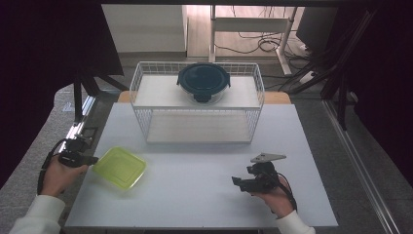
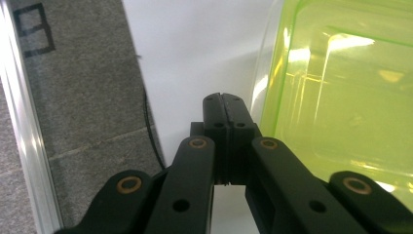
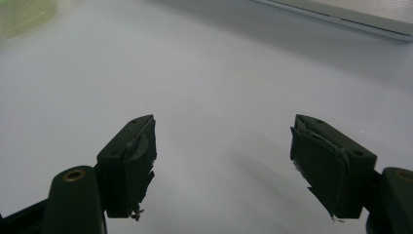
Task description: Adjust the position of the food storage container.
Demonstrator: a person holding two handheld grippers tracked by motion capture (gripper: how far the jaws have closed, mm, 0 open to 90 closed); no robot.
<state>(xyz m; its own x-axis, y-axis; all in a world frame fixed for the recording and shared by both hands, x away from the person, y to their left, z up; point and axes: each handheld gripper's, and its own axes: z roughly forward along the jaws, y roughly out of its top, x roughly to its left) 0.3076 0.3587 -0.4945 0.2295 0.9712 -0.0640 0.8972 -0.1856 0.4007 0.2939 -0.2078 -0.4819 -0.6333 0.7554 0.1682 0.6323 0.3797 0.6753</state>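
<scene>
A translucent lime-green square container [image 1: 120,167] lies on the white table [image 1: 195,200] at the left. My left gripper [image 1: 93,159] is level with its left edge, with the jaws pressed together and nothing between them. In the left gripper view the shut gripper [image 2: 222,101] sits just left of the green container [image 2: 341,97], a narrow strip of table between them. My right gripper [image 1: 239,182] rests low at the front right, pointing left. Its jaws stand wide open over bare table [image 3: 224,165]. A corner of the green container [image 3: 22,14] shows far off.
A white wire rack [image 1: 146,122] stands at the table's back middle, with a dark round lidded bowl [image 1: 203,80] on its upper shelf. Its lower shelf holds nothing. A metal rail [image 2: 24,146] and grey floor run along the table's left edge.
</scene>
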